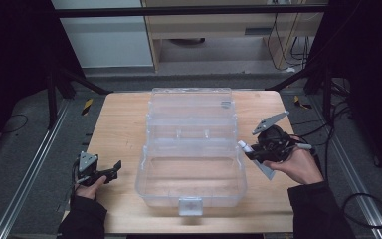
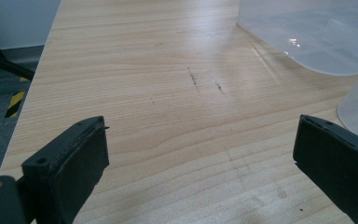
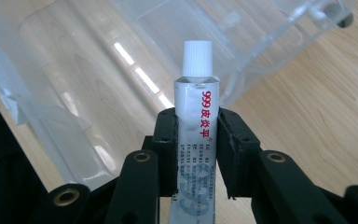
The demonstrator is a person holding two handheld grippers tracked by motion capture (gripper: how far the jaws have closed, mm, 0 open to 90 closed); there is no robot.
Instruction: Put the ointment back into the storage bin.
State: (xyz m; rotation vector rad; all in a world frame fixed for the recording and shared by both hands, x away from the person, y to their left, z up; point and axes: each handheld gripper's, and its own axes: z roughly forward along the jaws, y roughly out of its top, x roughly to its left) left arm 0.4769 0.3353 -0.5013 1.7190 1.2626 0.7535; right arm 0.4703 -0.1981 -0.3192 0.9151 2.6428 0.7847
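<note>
Wooden table (image 1: 124,129), white ointment tube (image 3: 195,116) pinched upright between right claw (image 3: 196,140) pads, beside clear box (image 1: 191,149)

Tube (image 3: 195,135) btm cut off by frame edge, small print unreadable; clear box (image 2: 307,37) partly out of frame.

The left gripper (image 1: 115,168) sits low at the bench's near left corner, held from below by the left hand (image 1: 87,189), its forearm entering over the near edge; its fingers (image 2: 72,154) point toward the bench's middle and stand wide apart with nothing between them. The right gripper (image 1: 251,154) is held above the bench near the right edge by the right hand (image 1: 301,167), whose sleeved forearm enters from the near right corner. Its fingers (image 3: 168,140) point toward the left edge and are clamped on a tube (image 3: 195,121), the capped end projecting beyond the fingertips.
</note>
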